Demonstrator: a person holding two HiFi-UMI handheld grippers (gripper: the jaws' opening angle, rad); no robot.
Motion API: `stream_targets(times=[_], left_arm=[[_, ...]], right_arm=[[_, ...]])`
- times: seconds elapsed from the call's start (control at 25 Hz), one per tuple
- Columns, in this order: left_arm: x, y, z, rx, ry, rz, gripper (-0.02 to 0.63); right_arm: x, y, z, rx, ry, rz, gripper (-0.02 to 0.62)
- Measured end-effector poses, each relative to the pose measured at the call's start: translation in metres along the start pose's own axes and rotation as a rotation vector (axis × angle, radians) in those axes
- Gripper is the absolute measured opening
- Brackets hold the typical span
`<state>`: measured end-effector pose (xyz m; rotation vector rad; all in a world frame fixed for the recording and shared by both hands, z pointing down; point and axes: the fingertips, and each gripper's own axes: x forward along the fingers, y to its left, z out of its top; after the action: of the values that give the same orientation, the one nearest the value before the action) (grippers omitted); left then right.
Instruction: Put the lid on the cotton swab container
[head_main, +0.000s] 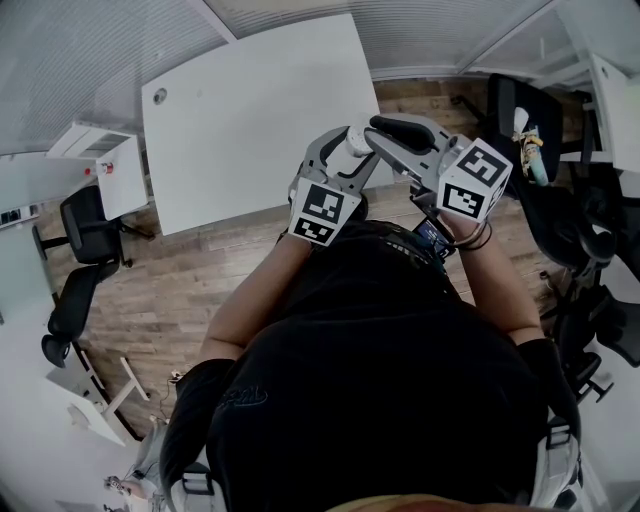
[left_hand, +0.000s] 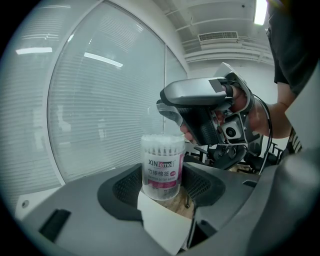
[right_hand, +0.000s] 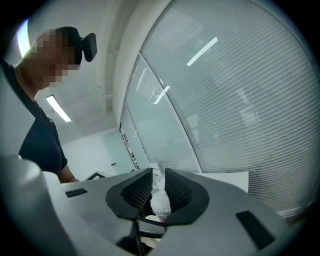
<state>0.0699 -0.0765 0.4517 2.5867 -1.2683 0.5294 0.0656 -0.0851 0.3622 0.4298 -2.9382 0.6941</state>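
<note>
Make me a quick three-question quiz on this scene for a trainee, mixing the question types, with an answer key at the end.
1. True or false: the left gripper is empty.
2. In the left gripper view, where is the right gripper relative to the cotton swab container? A) just above its top B) below it C) out of view
3. What shows through the container's clear wall near its top?
Key: 1 false, its jaws hold the cotton swab container. 2 A. 3 white swab tips.
</note>
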Motion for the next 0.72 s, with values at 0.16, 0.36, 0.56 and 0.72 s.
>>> stream_targets(times=[0.16, 0.36, 0.56, 0.72], left_arm=[[0.0, -0.0005, 0.0004, 0.001, 0.0, -0.002, 0.258], [-0.0004, -0.0019, 0.0018, 0.007, -0.002, 0.002, 0.258], [-0.0002, -0.0013, 0.003, 0.005, -0.004, 0.004, 0.258], [0.0006, 0.0003, 0.0034, 0.003, -0.004, 0.005, 0.258]], right_arm=[[0.001, -0.0015, -0.0022, 0.014, 0.007, -0.002, 0.078], [-0.0001, 0.0017, -0.0028, 0.025, 0.011, 0.011, 0.077], [0.0019, 0.0024, -0.0045, 0.045, 0.02, 0.023, 0.075], [0.0031, 0.0013, -0.0063, 0.056, 0.029, 0.024, 0.074]])
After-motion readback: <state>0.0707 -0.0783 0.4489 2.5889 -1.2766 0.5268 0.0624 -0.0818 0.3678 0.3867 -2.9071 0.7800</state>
